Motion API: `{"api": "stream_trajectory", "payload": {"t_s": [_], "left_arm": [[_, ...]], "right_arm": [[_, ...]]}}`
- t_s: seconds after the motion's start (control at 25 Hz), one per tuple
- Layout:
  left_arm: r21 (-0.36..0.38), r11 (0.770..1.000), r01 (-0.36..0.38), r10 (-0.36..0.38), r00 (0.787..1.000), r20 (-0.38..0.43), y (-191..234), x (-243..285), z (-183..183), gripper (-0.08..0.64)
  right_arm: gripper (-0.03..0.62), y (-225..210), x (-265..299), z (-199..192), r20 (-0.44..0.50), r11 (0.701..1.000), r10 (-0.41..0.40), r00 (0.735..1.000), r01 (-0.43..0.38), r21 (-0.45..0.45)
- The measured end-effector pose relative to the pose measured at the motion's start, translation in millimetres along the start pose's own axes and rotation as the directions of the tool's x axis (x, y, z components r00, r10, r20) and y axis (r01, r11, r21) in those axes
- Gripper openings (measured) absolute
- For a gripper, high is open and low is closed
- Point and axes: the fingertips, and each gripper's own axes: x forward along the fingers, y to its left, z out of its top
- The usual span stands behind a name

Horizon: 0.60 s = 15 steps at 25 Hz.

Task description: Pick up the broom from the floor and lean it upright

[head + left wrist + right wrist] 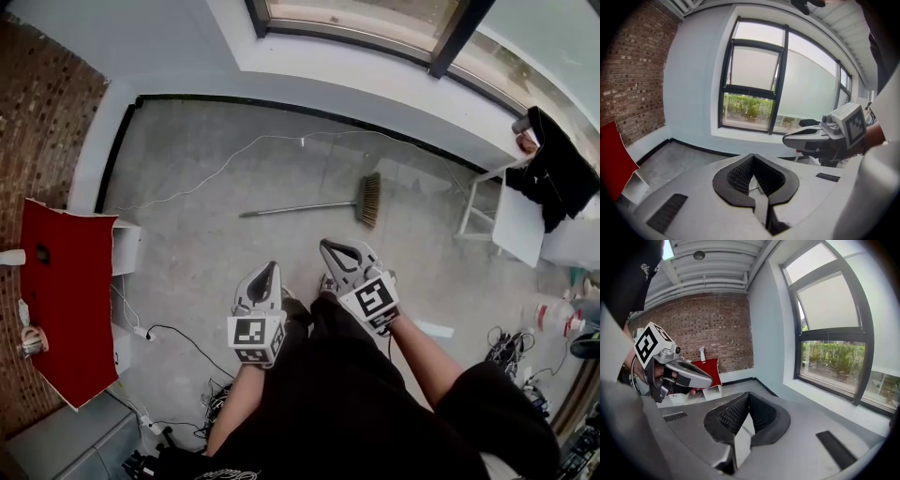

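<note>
The broom [319, 205] lies flat on the grey concrete floor, its thin handle pointing left and its brown bristle head [369, 199] to the right. Both grippers hover nearer to me than the broom and apart from it. My left gripper [271, 266] is shut with nothing between its jaws, and its pads meet at the tip [753, 155]. My right gripper [326, 245] is also shut and empty [748, 393]; its tip is the closer one to the broom. Neither gripper view shows the broom. Each gripper shows in the other's view, the right [820, 136] and the left [679, 373].
A white cable [234, 159] runs over the floor behind the broom. A red panel [66, 300] stands at the left by the brick wall [47, 103]. At the right are a white stool [487, 211] and a black garment [558, 169]. Black cables [187, 342] lie near my feet.
</note>
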Motion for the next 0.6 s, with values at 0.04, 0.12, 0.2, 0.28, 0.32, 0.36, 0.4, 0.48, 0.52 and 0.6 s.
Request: {"api": "stream_trajectory", "payload": {"t_s": [0.04,0.12,0.2,0.28,0.32,0.36,0.4,0.48,0.52,0.6], "left_arm": [[-0.002,1.000,-0.002,0.002,1.000,-0.004,3,1,-1,0.006],[-0.009,1.000,-0.005,0.005,1.000,-0.009,9,3,-2,0.006],[-0.014,1.000,-0.006,0.005,1.000,-0.013,15,9,-4,0.006],[-0.015,1.000,-0.003,0.002,1.000,-0.019,20,16,-7,0.006],[-0.014,1.000,0.000,-0.001,1.000,-0.025,23,20,-8,0.006],[-0.011,1.000,0.003,-0.004,0.999,-0.031,27,23,-10,0.006],[-0.006,1.000,0.005,-0.006,0.999,-0.038,33,26,-11,0.006],[0.008,1.000,0.009,-0.008,0.999,-0.047,47,34,-14,0.006],[0.015,1.000,0.011,-0.010,0.999,-0.053,54,40,-17,0.006],[0.030,0.999,0.021,-0.018,0.997,-0.074,70,52,-29,0.006]], "right_arm": [[0.008,-1,2,0,-0.003,1.000,0.001,1.000,-0.001,-0.002],[0.008,-3,5,0,-0.010,1.000,-0.001,1.000,0.001,0.000],[0.008,-5,11,-3,-0.020,1.000,-0.003,1.000,0.003,0.004],[0.008,-10,18,-6,-0.033,1.000,-0.004,0.999,0.004,0.006],[0.008,-12,22,-7,-0.038,1.000,-0.003,0.999,0.004,0.008],[0.008,-13,27,-9,-0.043,1.000,-0.002,0.999,0.002,0.010],[0.008,-14,33,-10,-0.048,1.000,0.002,0.999,-0.001,0.009],[0.008,-16,50,-16,-0.063,1.000,0.014,0.998,-0.014,-0.007],[0.008,-16,61,-21,-0.076,0.999,0.022,0.997,-0.024,-0.021],[0.008,-13,85,-34,-0.101,0.997,0.047,0.994,-0.052,-0.051]]}}
